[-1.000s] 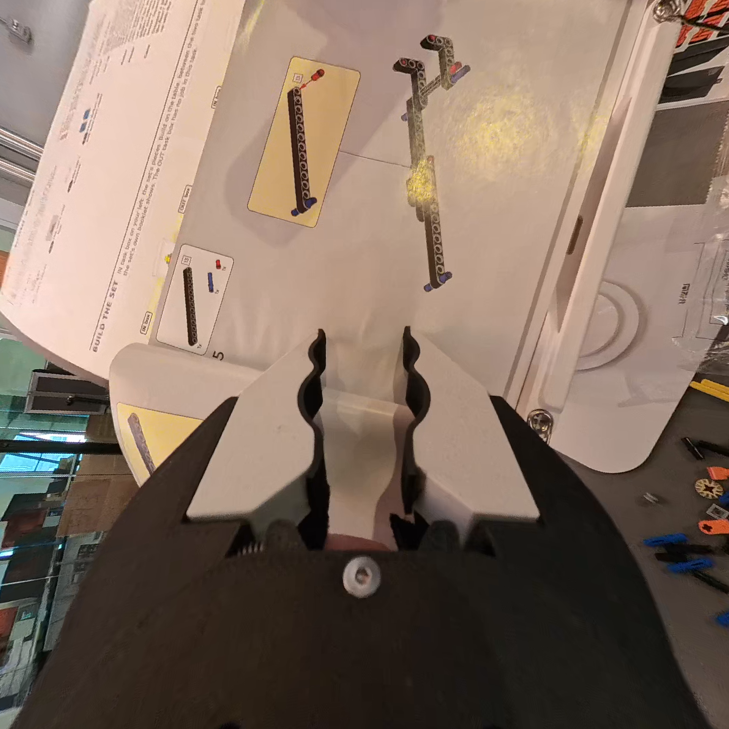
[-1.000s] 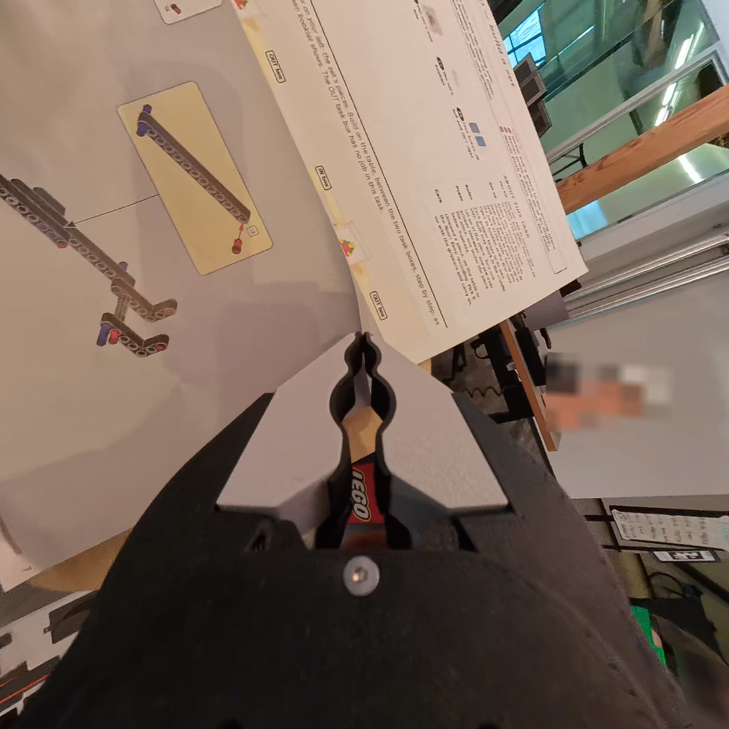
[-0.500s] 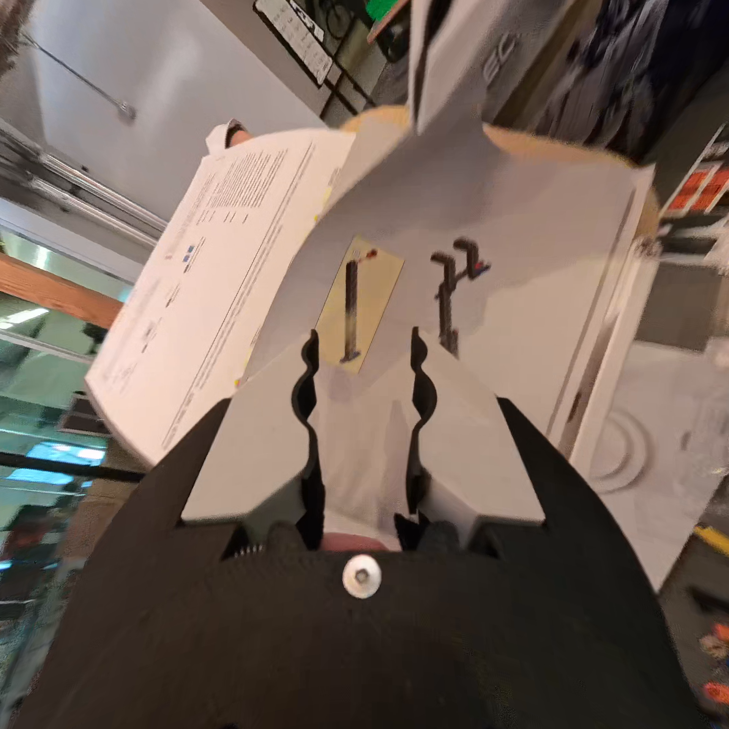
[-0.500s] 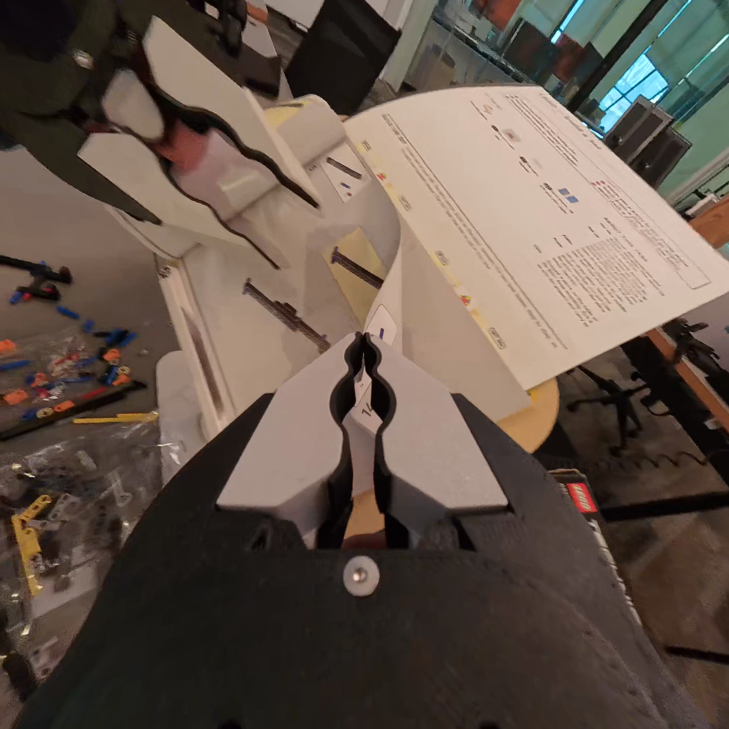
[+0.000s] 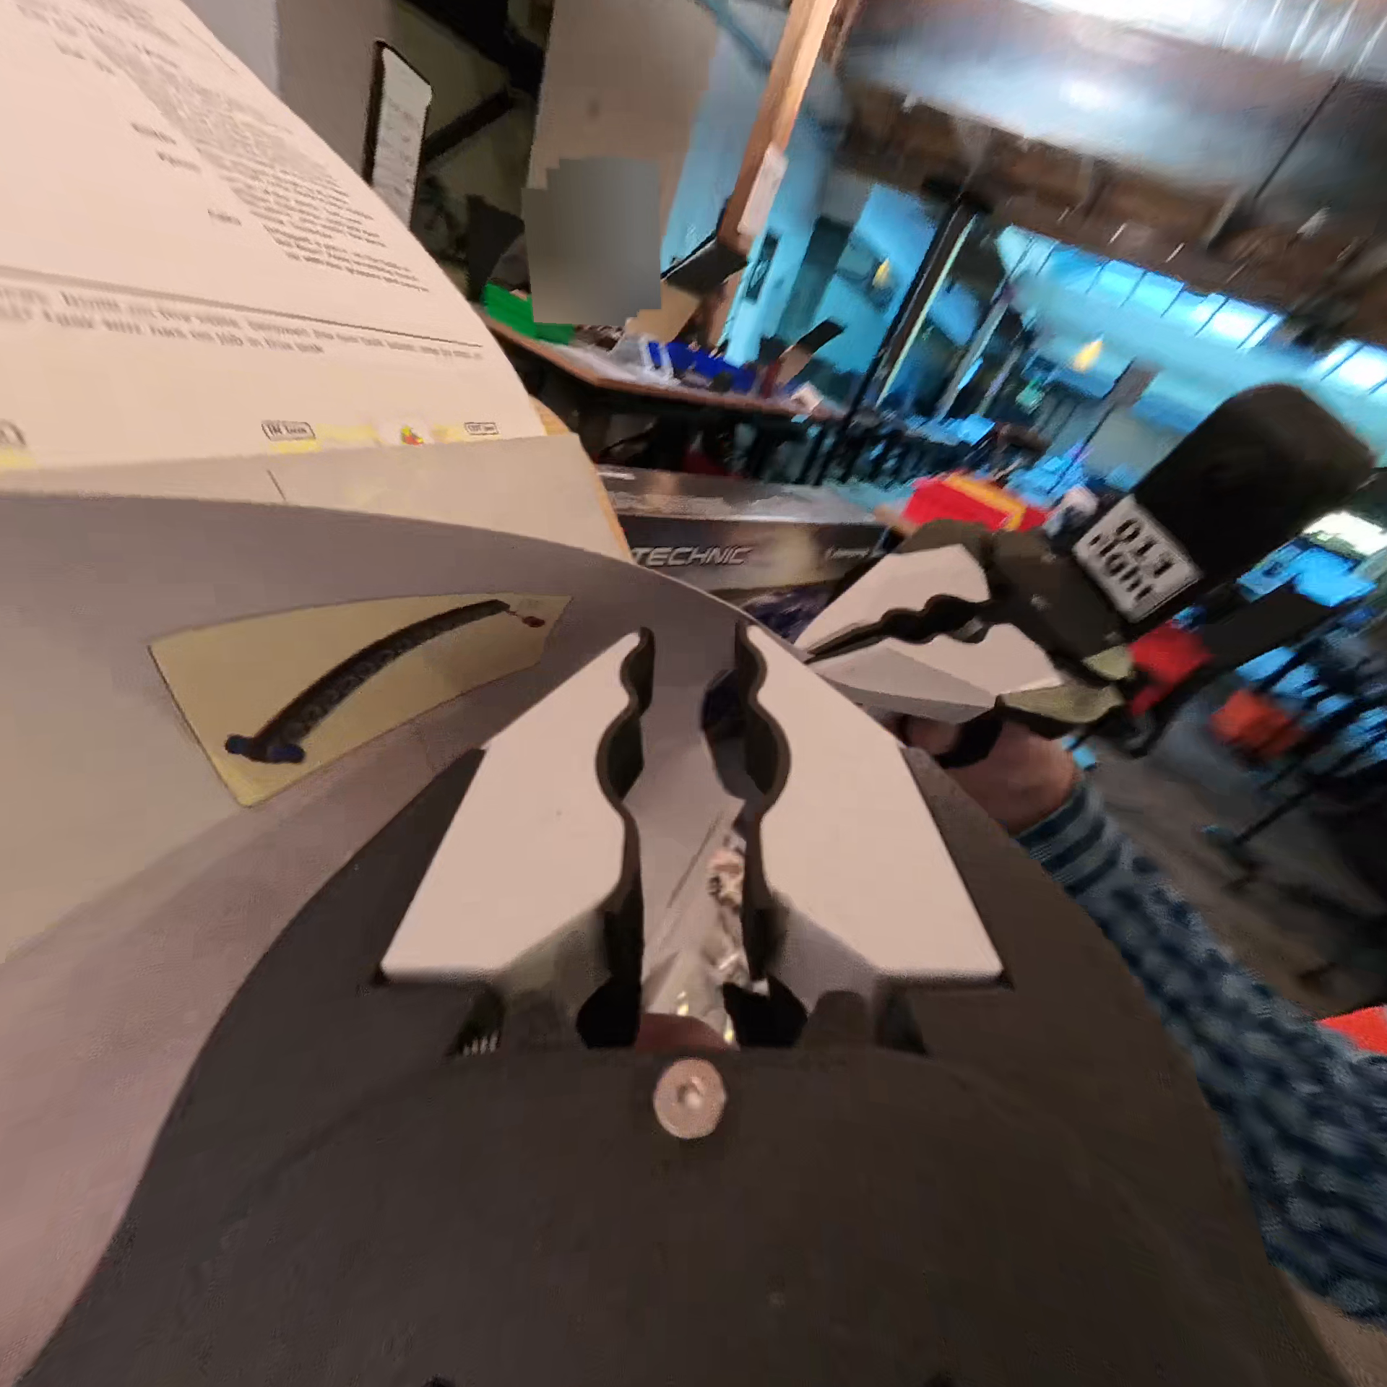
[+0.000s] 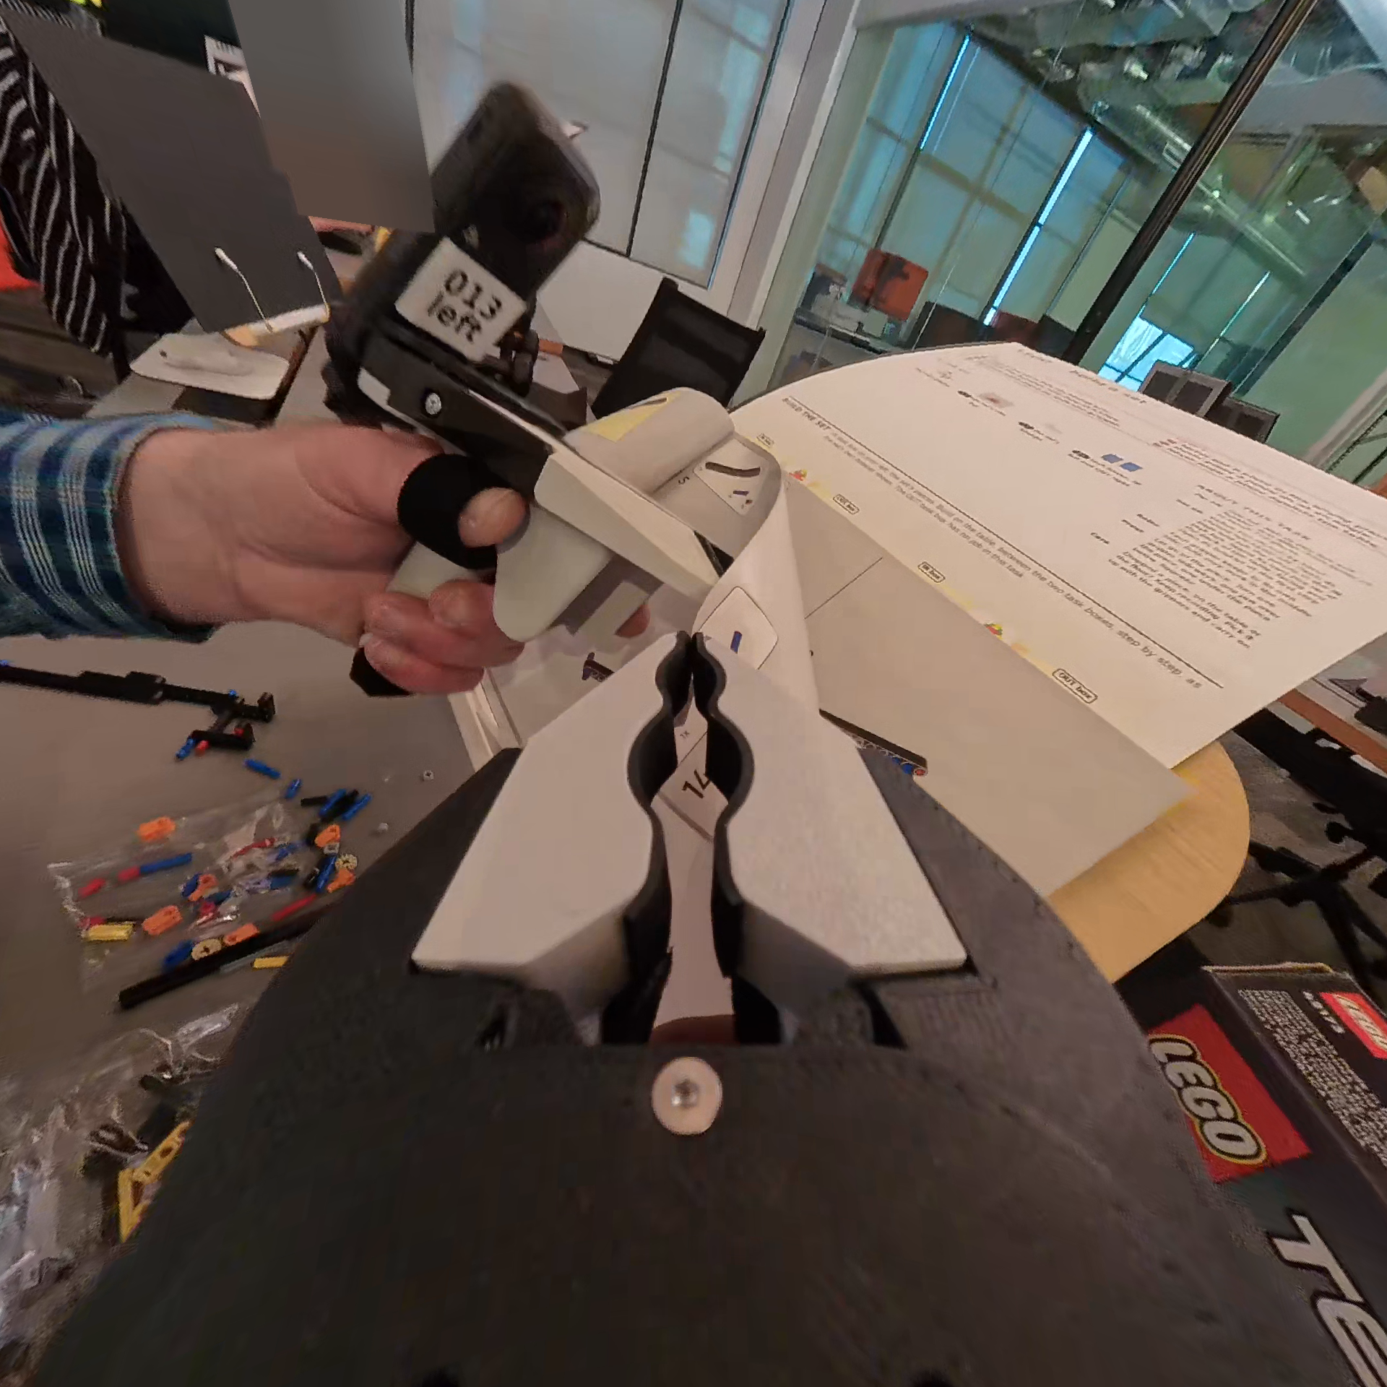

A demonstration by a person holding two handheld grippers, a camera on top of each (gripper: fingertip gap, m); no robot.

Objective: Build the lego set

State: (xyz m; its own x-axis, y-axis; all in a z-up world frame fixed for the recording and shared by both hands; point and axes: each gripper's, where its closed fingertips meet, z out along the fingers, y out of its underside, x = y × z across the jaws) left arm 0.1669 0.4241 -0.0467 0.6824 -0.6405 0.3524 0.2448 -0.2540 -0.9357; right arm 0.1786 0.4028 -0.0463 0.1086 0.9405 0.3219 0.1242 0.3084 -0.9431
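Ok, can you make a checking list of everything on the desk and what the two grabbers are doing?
Surface: grey table, round wooden edge.
Job's things: instruction booklet lifted, page curling; loose bricks; set box.
Clutter: plastic bags; printed sheet.
Grippers: right gripper shut on a page; left gripper open, page between its fingers.
Cables: nothing seen.
Surroundings: glass walls, other desks.

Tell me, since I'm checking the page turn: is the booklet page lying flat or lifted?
Lifted: the booklet page curves up off the booklet, pinched by the shut right gripper.
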